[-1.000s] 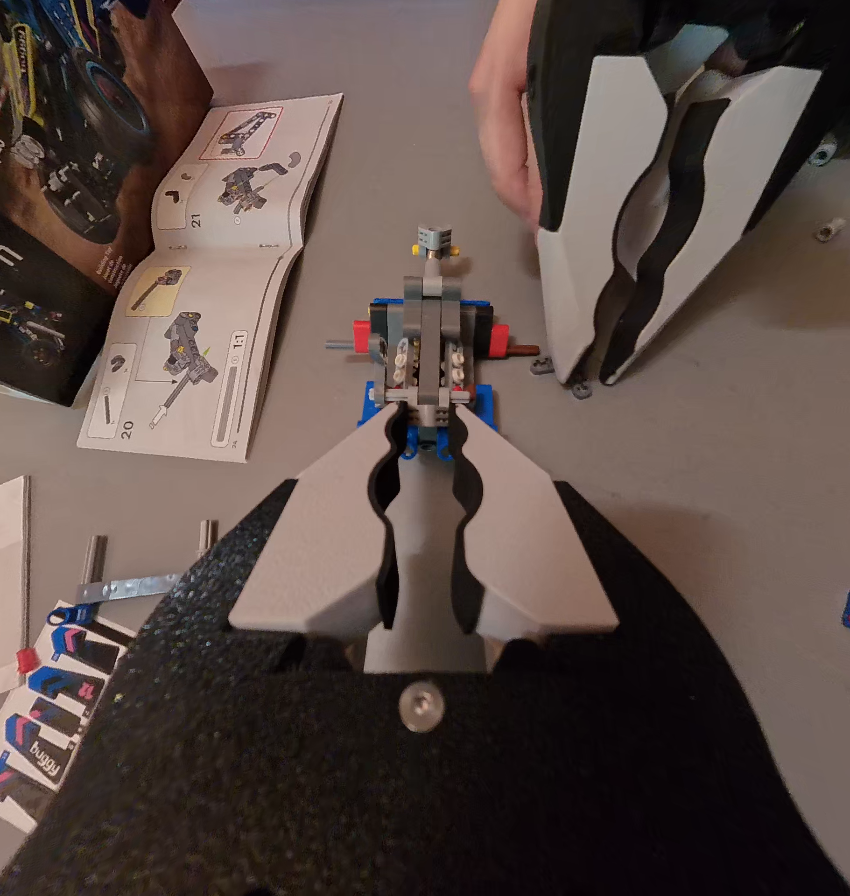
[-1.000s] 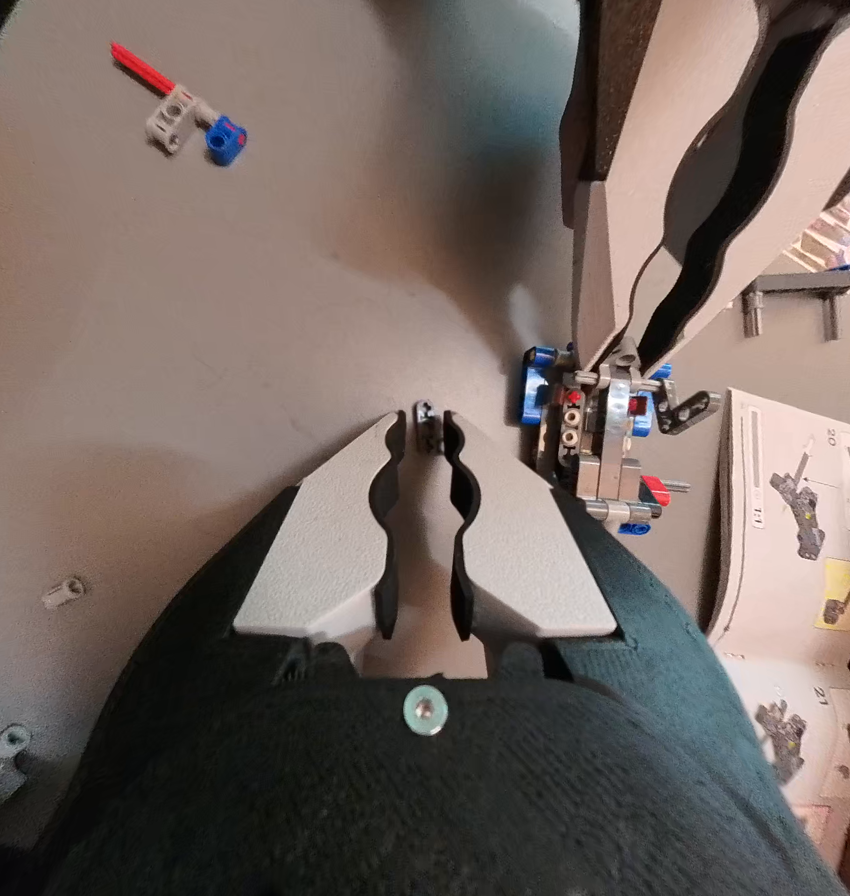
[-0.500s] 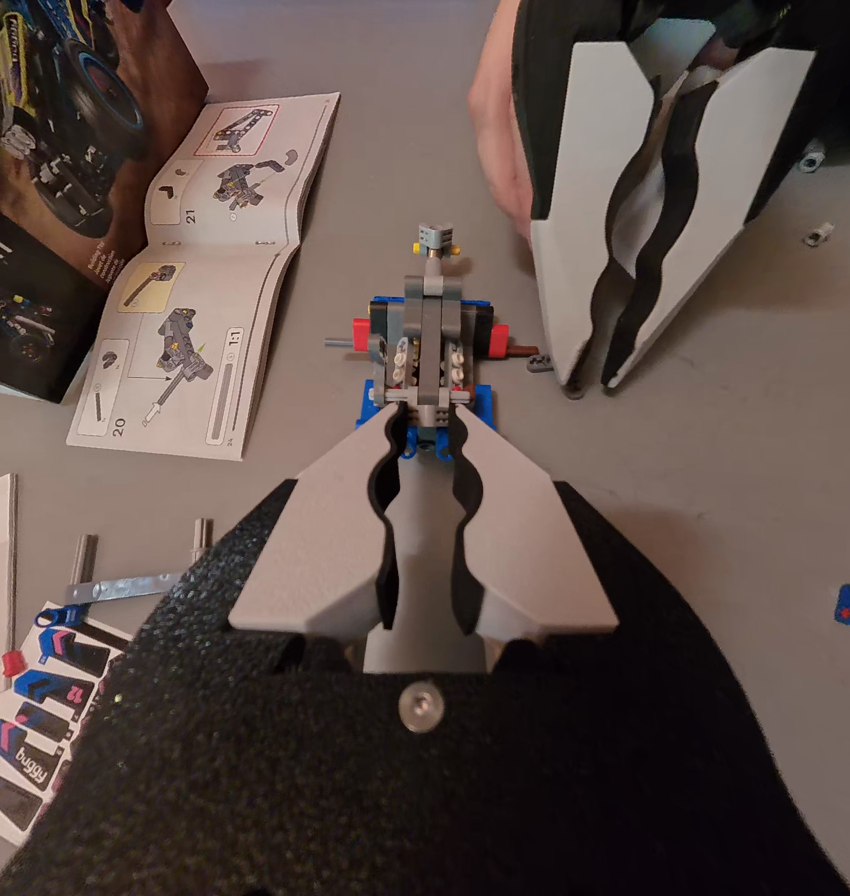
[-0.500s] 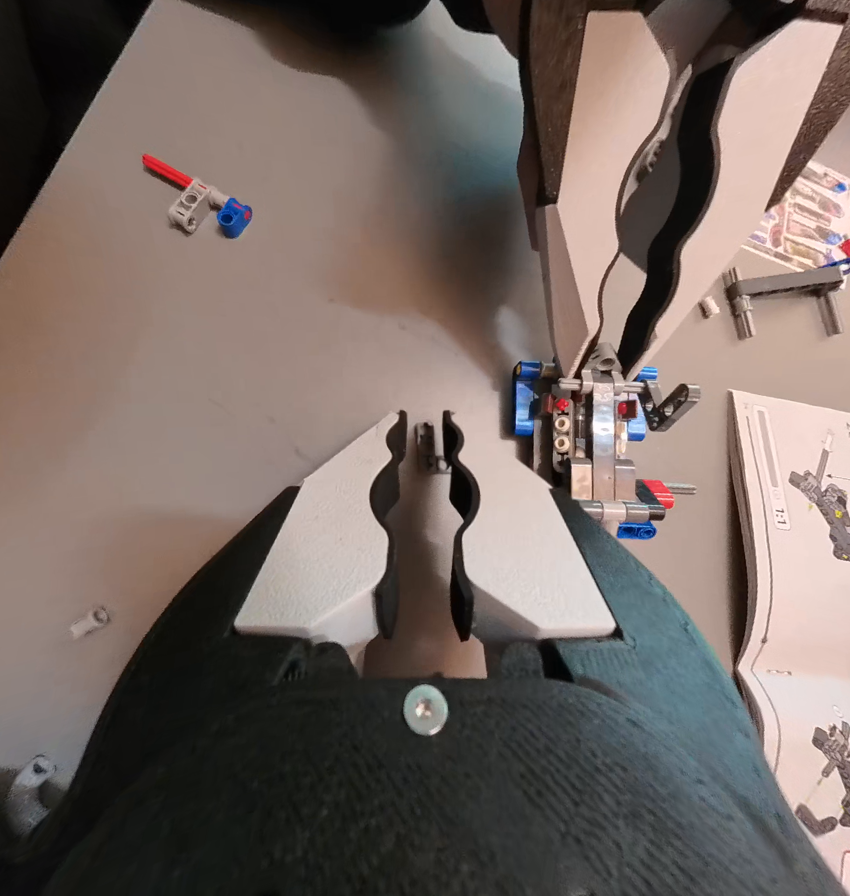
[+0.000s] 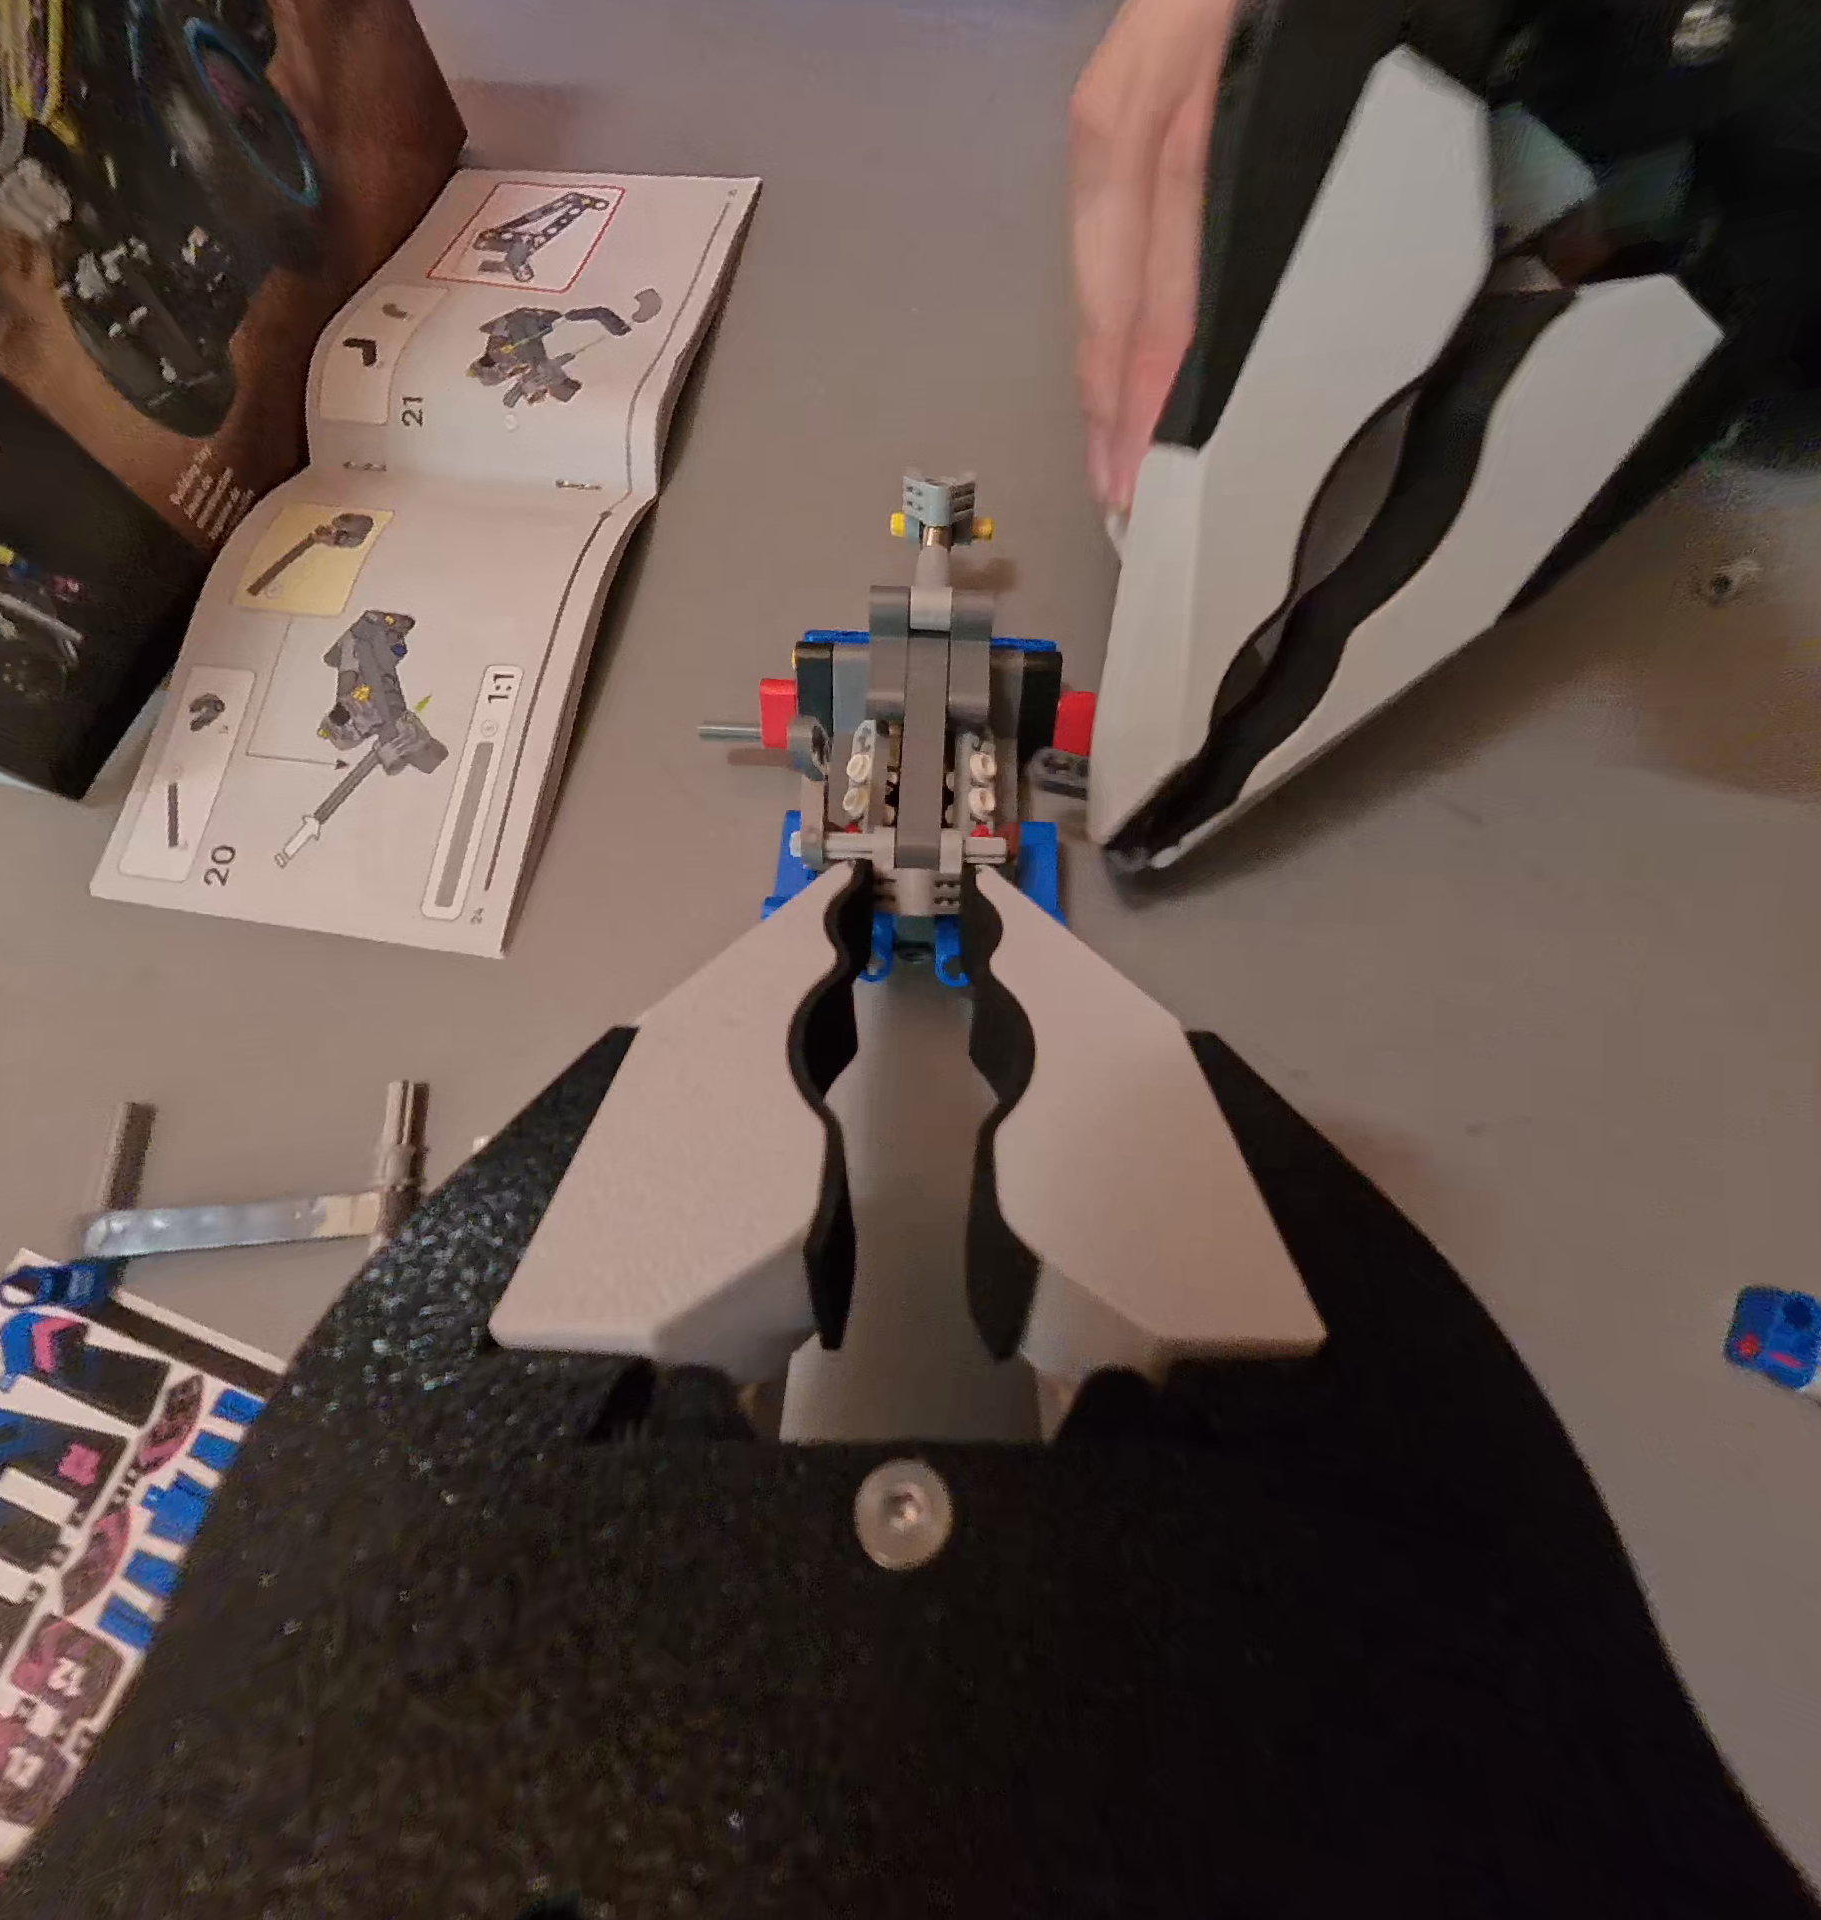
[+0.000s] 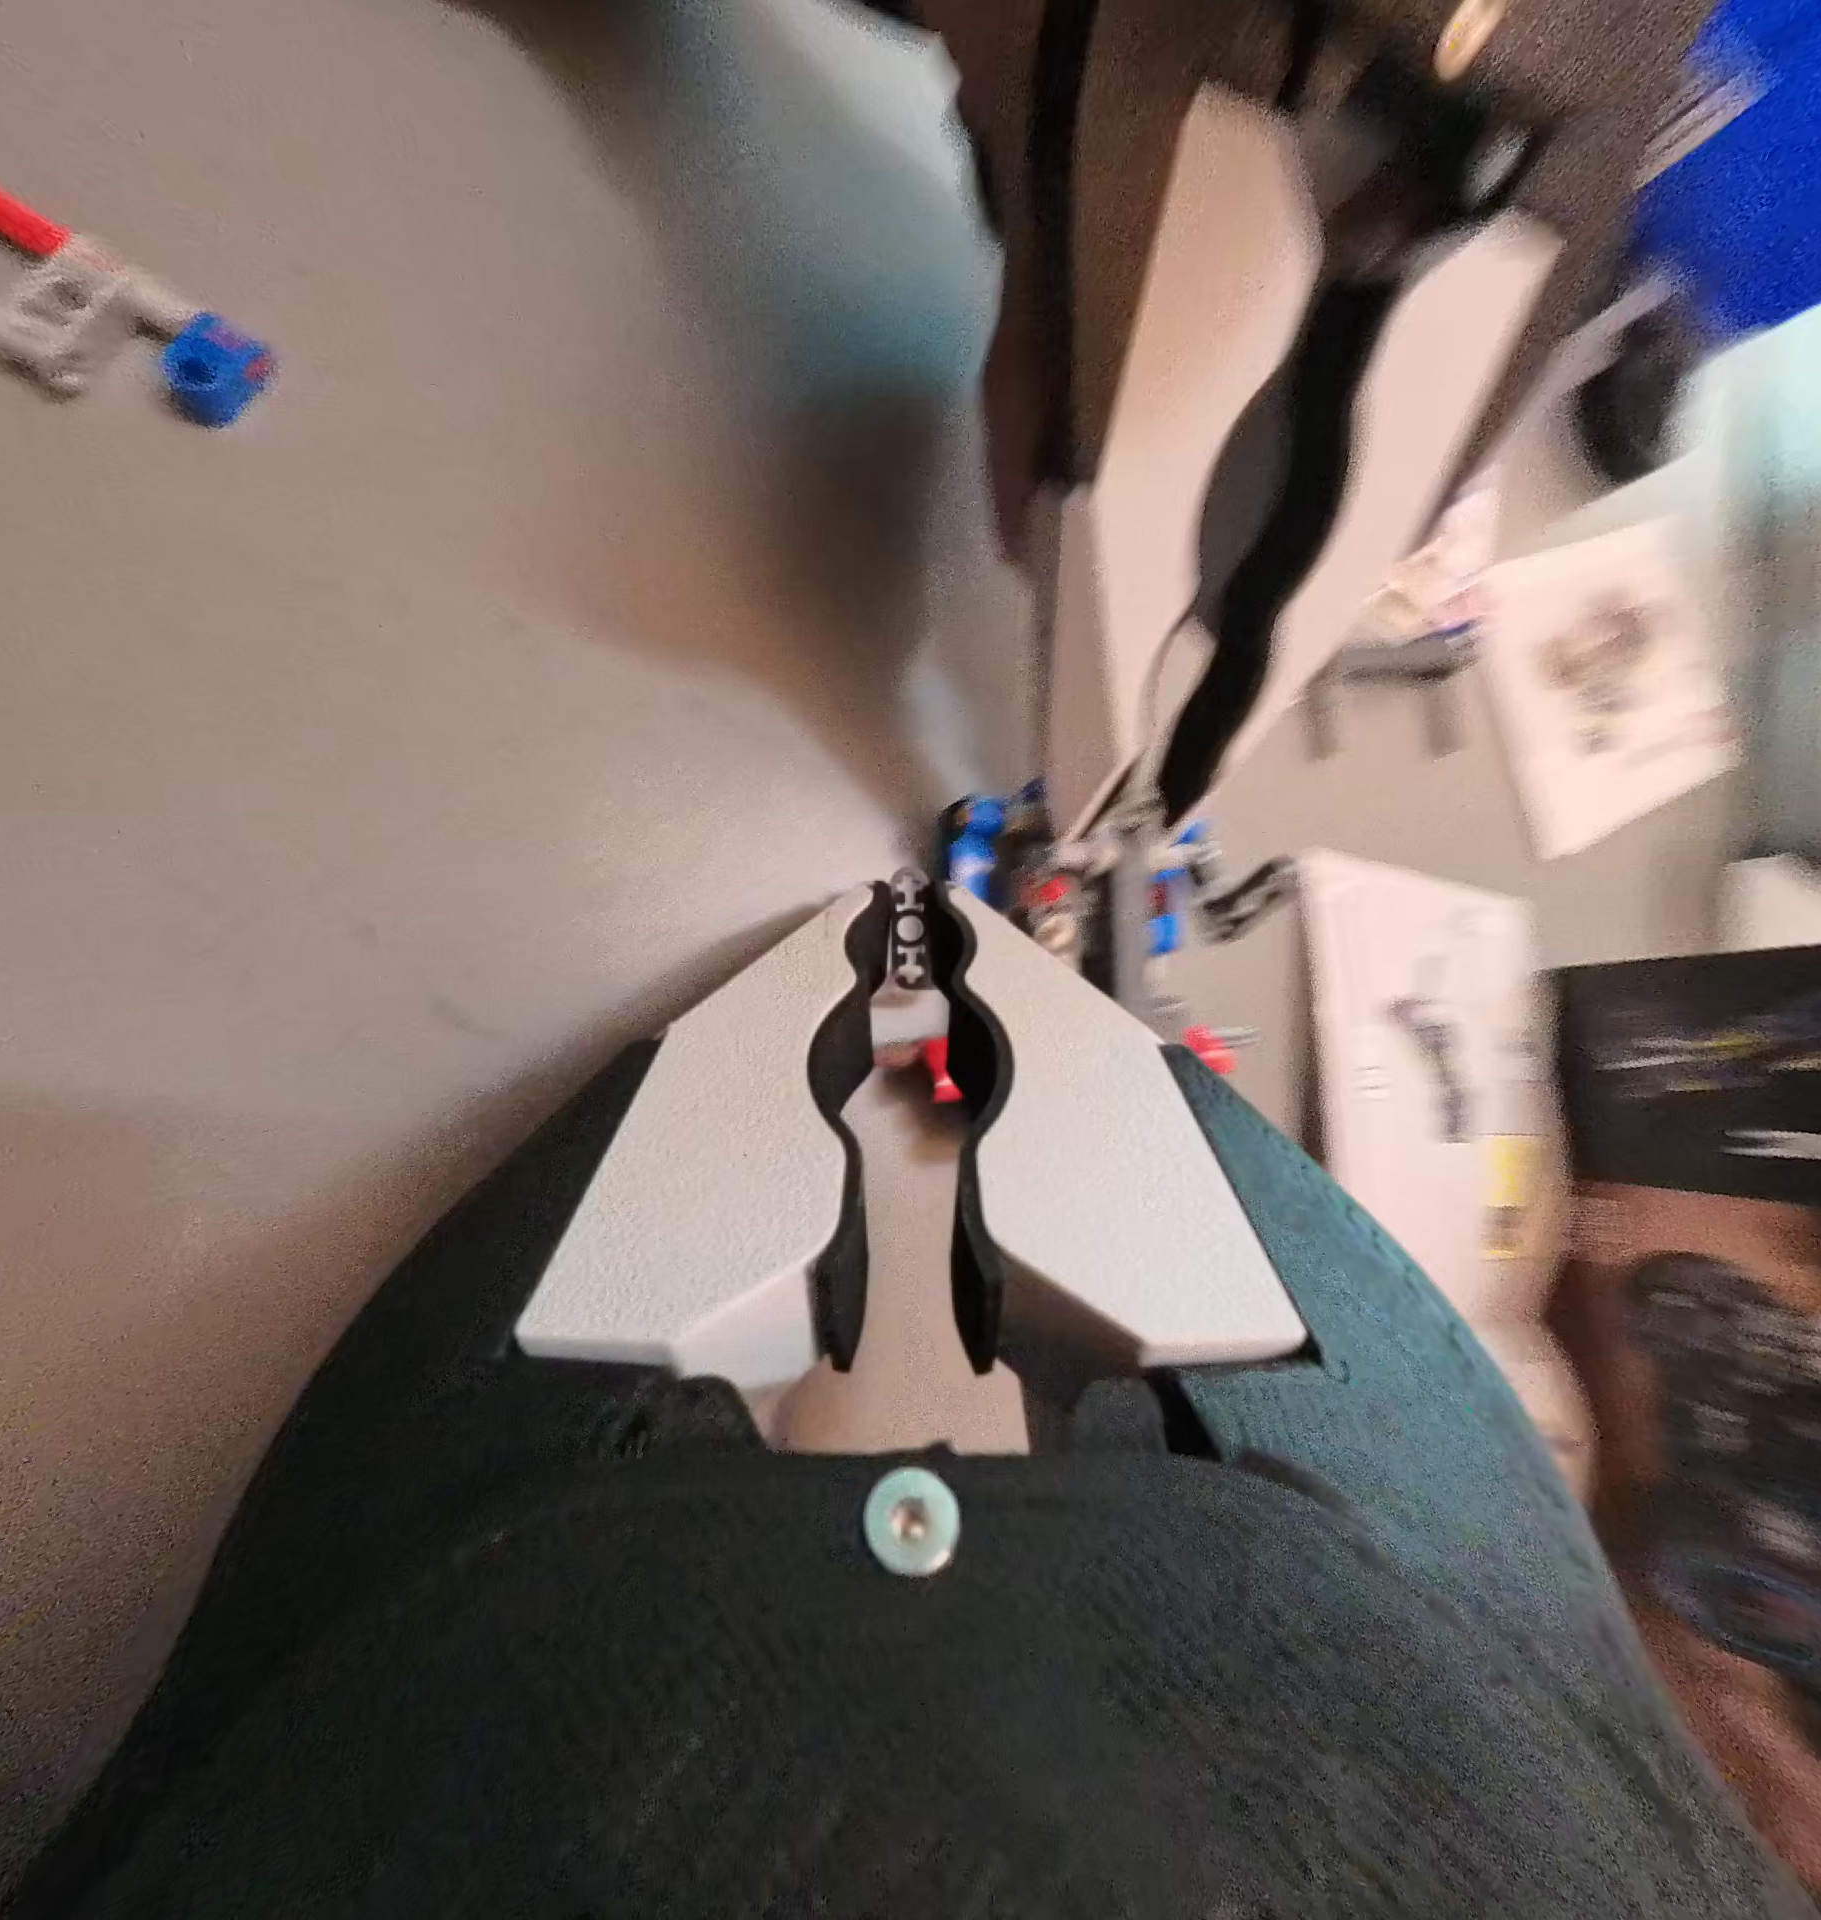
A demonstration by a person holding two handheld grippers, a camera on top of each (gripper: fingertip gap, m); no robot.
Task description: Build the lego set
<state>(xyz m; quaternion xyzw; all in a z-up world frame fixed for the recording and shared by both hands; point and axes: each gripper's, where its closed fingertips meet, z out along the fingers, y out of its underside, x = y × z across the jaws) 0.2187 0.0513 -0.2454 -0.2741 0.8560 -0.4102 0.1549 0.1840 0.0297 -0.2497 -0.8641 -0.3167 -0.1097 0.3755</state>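
My left gripper (image 5: 916, 899) is shut on the near grey end of a small brick-built model (image 5: 921, 727) in grey, blue and red, which stands on the grey table (image 5: 1405, 1039). My right gripper (image 6: 911, 899) is shut on a small dark grey beam with holes (image 6: 908, 935), pinched upright between the fingertips. In the left wrist view the right gripper (image 5: 1145, 852) stands just right of the model, tips down near the table, with a hand (image 5: 1124, 260) behind it. The right wrist view is blurred; it shows the model (image 6: 989, 842) and the left gripper (image 6: 1155, 800) just beyond.
An open instruction booklet (image 5: 449, 540) and a dark box (image 5: 106, 312) lie to the left. A sticker sheet (image 5: 54, 1507) and a long grey beam with pins (image 5: 231, 1221) lie near left. A small blue piece (image 5: 1779, 1340) lies at right; it also shows joined to a red axle (image 6: 106, 322). Across from one pair of fingers to the other is roughly 4 centimetres.
My right gripper has shut on the small dark beam that lay between its open fingers on the table and is swinging with it. The left gripper stays shut on the model.
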